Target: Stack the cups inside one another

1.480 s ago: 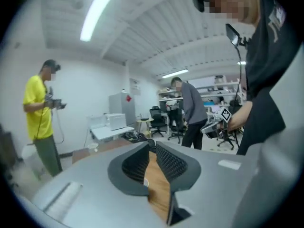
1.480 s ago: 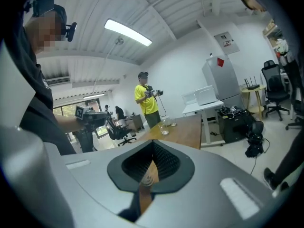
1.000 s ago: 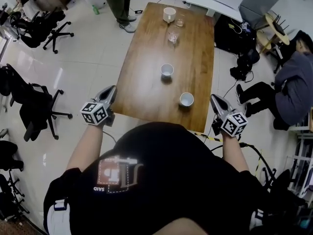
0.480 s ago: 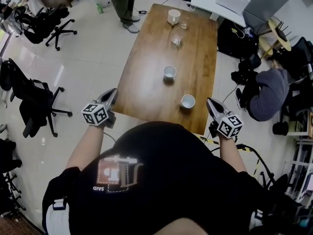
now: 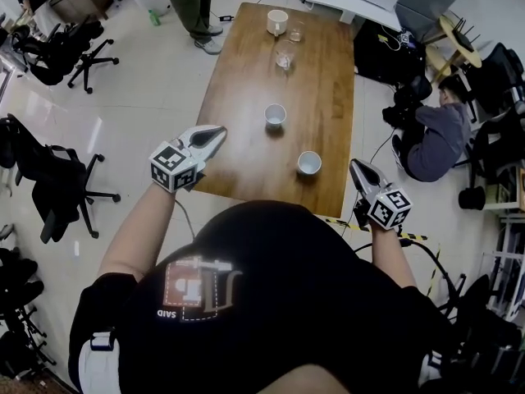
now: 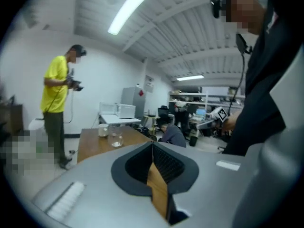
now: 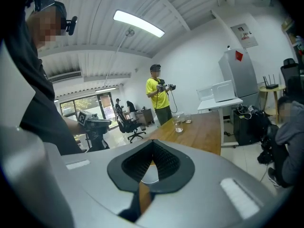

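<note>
Wooden counter [image 5: 246,97] carries five vessels, none nested: three white cups and two clear glasses.
- Near white cup [image 5: 309,163] sits by the near right corner.
- Middle white cup [image 5: 275,115] stands apart, further up the centre.
- Far white cup [image 5: 277,21] is at the far end.
- First glass [image 5: 285,58] is between the middle and far white cups.
- Second glass [image 5: 295,33] is just beside the far white cup.

Left gripper [image 5: 215,131] shows over the counter's near left edge in the head view. Its fingers are clenched together with nothing between them.

Right gripper [image 5: 358,167] is off the near right corner, near the near white cup but not touching it. Its fingers are also closed and empty.

Two other people are in view. A person in a yellow shirt [image 7: 158,95] stands at the far end, and a second person [image 5: 435,130] is low on the floor to the right.
</note>
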The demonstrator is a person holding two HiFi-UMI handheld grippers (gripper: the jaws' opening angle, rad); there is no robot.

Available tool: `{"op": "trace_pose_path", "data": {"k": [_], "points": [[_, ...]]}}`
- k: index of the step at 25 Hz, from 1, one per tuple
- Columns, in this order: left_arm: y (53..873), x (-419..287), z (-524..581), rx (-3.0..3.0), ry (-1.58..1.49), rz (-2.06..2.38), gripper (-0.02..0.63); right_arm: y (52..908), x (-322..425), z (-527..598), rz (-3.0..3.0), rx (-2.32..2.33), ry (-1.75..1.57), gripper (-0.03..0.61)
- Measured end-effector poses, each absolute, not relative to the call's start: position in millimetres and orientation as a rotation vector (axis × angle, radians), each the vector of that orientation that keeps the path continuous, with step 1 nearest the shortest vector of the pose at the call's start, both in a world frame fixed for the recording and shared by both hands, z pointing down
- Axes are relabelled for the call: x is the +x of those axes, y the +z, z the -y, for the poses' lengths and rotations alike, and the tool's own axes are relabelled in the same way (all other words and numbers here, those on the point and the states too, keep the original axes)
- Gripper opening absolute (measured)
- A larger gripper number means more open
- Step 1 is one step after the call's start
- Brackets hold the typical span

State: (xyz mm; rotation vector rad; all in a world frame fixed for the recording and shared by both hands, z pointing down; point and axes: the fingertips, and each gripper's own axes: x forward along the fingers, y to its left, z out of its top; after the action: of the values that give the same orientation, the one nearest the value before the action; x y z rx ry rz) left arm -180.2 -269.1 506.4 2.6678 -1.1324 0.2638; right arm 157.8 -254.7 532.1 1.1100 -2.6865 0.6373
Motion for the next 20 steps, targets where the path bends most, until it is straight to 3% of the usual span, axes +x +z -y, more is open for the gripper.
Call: {"op": "trace_pose_path", "data": {"k": [4,9,20], "points": [[485,-88,284,2.995,0.571,0.798,0.013,526,177,244,2.682,1.189,0.644,0.014],[530,5,264,3.148,1.102,0.258,0.087,528,206,222,2.656,1.283,0.662,0.014],[673,61,213,2.963,2.004,-0.488,0.101,543,270,174,2.565,1.47,0.728,0.014]]}}
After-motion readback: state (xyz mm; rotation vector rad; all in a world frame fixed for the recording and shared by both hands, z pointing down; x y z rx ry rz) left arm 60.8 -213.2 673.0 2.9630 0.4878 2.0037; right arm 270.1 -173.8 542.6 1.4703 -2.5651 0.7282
